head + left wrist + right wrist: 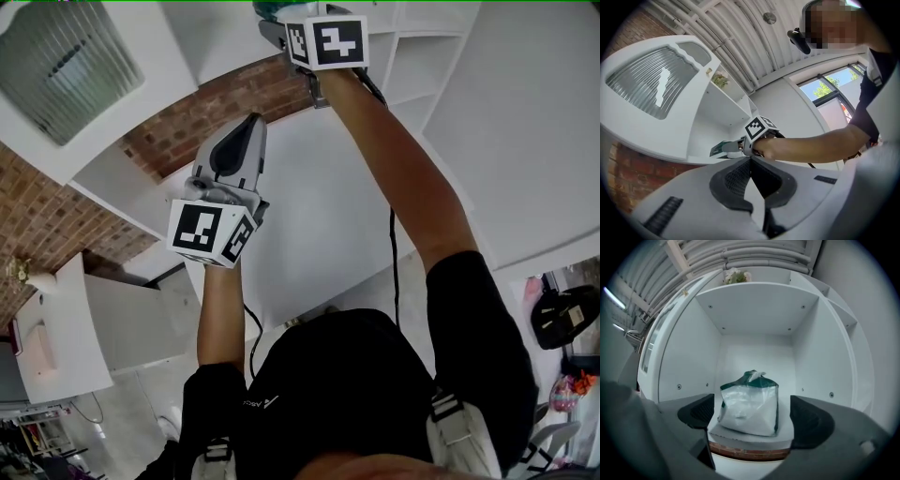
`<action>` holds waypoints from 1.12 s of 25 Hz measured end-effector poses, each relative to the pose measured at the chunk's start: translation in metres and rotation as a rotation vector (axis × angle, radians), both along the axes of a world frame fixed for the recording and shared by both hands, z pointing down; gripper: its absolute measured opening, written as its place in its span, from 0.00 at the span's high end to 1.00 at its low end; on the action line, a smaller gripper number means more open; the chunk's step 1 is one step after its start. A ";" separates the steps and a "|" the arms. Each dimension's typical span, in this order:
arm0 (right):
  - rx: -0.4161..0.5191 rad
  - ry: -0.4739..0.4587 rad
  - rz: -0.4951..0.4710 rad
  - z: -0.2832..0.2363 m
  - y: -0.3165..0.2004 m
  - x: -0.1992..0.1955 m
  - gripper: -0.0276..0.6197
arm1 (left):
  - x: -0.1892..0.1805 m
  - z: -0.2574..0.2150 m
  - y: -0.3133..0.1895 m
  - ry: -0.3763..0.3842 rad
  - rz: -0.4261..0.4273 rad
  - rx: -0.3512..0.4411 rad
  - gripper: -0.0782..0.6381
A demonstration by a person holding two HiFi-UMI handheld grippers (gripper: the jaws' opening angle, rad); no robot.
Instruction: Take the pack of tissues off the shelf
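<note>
Right claw [752,417] gapes wide before a white shelf [754,434] cubby. The pack of tissues [750,401], white with green trim, stands on the cubby floor between the pads, touching neither. Cubby walls flank it at 9 and 3 o'clock. A small plant [736,275] sits on top at 12 o'clock. Left claw [750,161], jaws together, hangs beside a brick wall [220,112].

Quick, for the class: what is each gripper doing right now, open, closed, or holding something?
Left gripper: closed, holding nothing.
Right gripper: open, holding nothing; the pack of tissues shows between its fingers, untouched.
</note>
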State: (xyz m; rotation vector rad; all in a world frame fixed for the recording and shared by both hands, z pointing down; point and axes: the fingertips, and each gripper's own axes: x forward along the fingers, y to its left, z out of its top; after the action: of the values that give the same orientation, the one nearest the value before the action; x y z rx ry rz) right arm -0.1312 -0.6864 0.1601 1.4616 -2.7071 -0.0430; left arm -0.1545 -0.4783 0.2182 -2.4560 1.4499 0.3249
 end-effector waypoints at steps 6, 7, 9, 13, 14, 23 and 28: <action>-0.031 0.046 0.004 0.006 -0.014 -0.017 0.20 | -0.009 0.004 -0.012 0.013 0.035 -0.003 0.89; -0.037 0.057 0.009 0.006 -0.015 -0.019 0.20 | -0.009 0.004 -0.012 0.014 0.040 -0.003 0.89; -0.049 0.088 0.032 0.008 -0.020 -0.022 0.20 | -0.011 0.005 -0.013 0.016 0.049 -0.002 0.89; -0.037 0.152 0.085 0.013 -0.026 -0.021 0.22 | -0.016 0.009 -0.017 0.022 0.056 -0.009 0.89; -0.026 0.161 0.093 0.013 -0.026 -0.020 0.25 | -0.016 0.011 -0.018 0.023 0.057 -0.011 0.89; 0.063 0.185 0.089 0.009 -0.019 -0.013 0.48 | -0.018 0.015 -0.015 0.017 0.057 -0.024 0.89; 0.122 0.144 0.053 0.002 -0.004 -0.008 0.51 | -0.019 0.008 -0.007 0.009 0.045 -0.011 0.89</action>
State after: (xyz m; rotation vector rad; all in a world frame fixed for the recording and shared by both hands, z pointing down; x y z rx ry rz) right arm -0.1396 -0.6905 0.1618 1.4977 -2.5910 -0.3037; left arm -0.1739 -0.4854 0.2264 -2.5016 1.4056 0.3394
